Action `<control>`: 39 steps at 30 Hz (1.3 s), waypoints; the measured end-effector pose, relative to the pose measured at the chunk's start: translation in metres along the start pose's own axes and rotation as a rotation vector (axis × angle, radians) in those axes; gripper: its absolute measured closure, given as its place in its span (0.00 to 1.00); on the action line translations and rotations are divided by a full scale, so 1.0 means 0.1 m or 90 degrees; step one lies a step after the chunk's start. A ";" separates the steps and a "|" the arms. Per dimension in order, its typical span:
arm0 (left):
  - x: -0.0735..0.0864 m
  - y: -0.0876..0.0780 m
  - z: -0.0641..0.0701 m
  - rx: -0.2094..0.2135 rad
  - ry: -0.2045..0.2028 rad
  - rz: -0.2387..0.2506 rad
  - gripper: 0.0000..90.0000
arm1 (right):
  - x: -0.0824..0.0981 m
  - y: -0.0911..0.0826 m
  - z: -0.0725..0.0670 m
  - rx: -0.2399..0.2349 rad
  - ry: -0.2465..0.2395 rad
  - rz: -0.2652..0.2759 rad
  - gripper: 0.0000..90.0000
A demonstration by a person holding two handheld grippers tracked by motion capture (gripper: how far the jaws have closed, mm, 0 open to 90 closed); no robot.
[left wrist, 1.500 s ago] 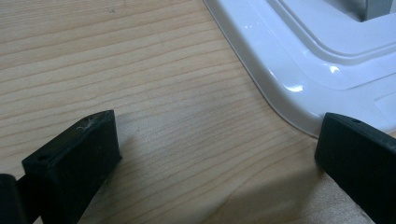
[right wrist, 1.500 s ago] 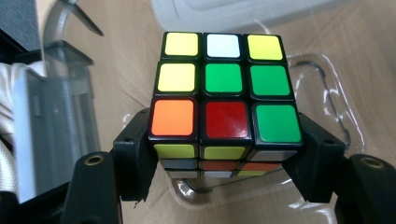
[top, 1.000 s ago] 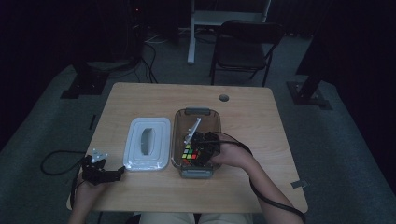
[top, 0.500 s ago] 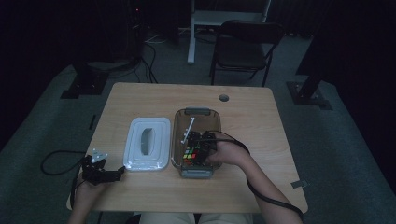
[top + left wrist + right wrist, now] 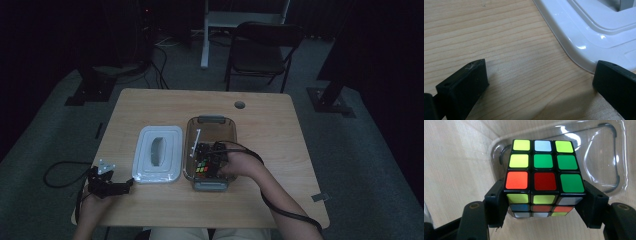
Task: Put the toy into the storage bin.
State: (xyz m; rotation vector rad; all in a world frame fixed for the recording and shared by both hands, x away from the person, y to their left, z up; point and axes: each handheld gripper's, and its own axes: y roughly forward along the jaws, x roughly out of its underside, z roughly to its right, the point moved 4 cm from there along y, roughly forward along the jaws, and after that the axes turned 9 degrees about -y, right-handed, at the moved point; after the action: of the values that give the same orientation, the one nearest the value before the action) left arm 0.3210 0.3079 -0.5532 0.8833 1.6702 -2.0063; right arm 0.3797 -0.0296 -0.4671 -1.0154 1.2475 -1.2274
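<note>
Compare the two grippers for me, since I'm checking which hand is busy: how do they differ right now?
The right gripper is shut on the puzzle cube over the clear container; the left gripper stands open, holding nothing. The right is at the container, the left rests on the table beside the white lid. Both have black jaws.

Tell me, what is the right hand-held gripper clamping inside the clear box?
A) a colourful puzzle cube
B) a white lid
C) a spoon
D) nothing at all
A: in the right gripper view, the right hand-held gripper has its black jaws pressed on both sides of the puzzle cube, over the clear box.
</note>
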 end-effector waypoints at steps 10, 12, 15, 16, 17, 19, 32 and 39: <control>0.00 0.00 0.00 0.000 0.000 0.000 0.01 | -0.08 0.06 0.00 -0.021 0.000 -0.002 0.37; 0.00 0.00 0.00 0.000 0.000 0.000 0.01 | -0.08 0.04 0.00 -0.026 0.003 0.007 0.37; 0.00 0.00 0.00 0.000 0.000 0.000 0.01 | -0.08 0.04 0.00 -0.031 0.002 0.008 0.37; 0.00 0.00 0.00 0.000 0.000 0.000 0.01 | -0.08 0.04 0.00 -0.033 0.005 0.009 0.37; 0.00 0.00 0.00 0.000 0.000 0.000 0.01 | -0.08 0.04 0.00 -0.034 0.005 0.010 0.37; 0.00 0.00 0.00 0.000 0.000 0.000 0.01 | -0.08 0.04 0.00 -0.034 0.006 0.011 0.37; 0.00 0.00 0.00 0.000 0.001 0.000 0.01 | -0.03 -0.13 0.02 -0.017 0.032 0.084 0.29; 0.00 0.00 0.00 0.000 -0.001 0.001 0.01 | 0.08 -0.22 0.04 -0.005 0.062 0.154 0.23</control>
State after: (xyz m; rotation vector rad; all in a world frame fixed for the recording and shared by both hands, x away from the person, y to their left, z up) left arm 0.3210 0.3078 -0.5532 0.8821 1.6683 -2.0053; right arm 0.3809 -0.0405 -0.4456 -0.7921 1.4072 -1.0936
